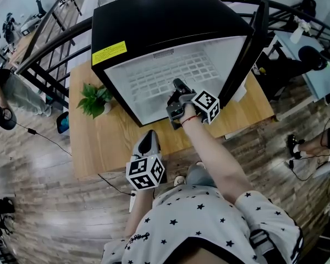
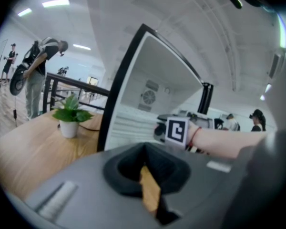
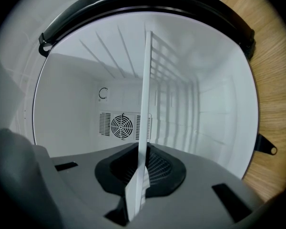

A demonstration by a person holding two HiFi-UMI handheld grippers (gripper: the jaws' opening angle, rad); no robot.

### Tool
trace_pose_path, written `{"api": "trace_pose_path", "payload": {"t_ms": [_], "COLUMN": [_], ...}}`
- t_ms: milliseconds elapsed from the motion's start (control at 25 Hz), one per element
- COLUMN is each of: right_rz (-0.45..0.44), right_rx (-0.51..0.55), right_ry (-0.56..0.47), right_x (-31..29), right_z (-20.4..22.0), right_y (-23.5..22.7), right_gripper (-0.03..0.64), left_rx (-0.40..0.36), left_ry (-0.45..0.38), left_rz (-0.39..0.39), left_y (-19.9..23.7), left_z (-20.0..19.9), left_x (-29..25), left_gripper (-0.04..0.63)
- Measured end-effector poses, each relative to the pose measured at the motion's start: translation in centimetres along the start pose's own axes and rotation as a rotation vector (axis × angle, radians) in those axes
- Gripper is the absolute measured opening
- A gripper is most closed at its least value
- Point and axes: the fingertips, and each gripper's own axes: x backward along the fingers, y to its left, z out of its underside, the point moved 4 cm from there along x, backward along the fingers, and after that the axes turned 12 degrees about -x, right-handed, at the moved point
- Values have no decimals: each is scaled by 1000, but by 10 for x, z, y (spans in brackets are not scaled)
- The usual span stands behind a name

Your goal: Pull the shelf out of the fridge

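Nearest us, our left tool (image 1: 149,133) hangs over the desk (image 1: 102,144), jaws together, empty. Our right tool (image 1: 177,84) pinches the near edge of the shelf (image 1: 162,75), which sits inside the fridge (image 1: 170,21). Pull crooked and we could jam it or slip off.

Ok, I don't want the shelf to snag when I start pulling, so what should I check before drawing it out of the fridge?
1. Right gripper clamped on the front edge of the wire shelf: ok.
2. Fridge door swung open, out of the shelf's path: ok.
3. Potted plant stands left of the fridge opening, off the pull line: ok.
4. Left gripper shut, empty, held back by the wooden table's near edge: ok.
5. Shelf free in its side rails: cannot tell.
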Motion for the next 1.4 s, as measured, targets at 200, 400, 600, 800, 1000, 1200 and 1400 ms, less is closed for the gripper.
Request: {"api": "trace_pose_path", "payload": {"t_ms": [200, 400, 600, 800, 1000, 1200, 1400], "right_rz": [-2, -2, -2, -1, 10, 21, 22], "right_rx": [4, 1, 0, 4, 6, -2, -5], "right_ry": [1, 0, 8, 21, 31, 29, 29], "right_x": [7, 14, 22, 32, 46, 54, 62], "right_z": [2, 3, 4, 6, 7, 9, 10], "right_y": [0, 2, 1, 1, 1, 2, 3], "right_gripper": [38, 38, 38, 38, 38, 37, 38], "left_rx": [-7, -15, -11, -3, 7, 22, 26], "left_ry": [-1, -7, -21, -22, -29, -34, -34], "left_rz": [12, 20, 10, 1, -12, -29, -39], "left_y": [-5, -11, -15, -22, -33, -39, -41], "left_z": [1, 0, -1, 0, -2, 0, 3], "left_x": [4, 7, 10, 14, 24, 37, 47], "left_gripper": [5, 5, 5, 5, 5, 5, 5]}}
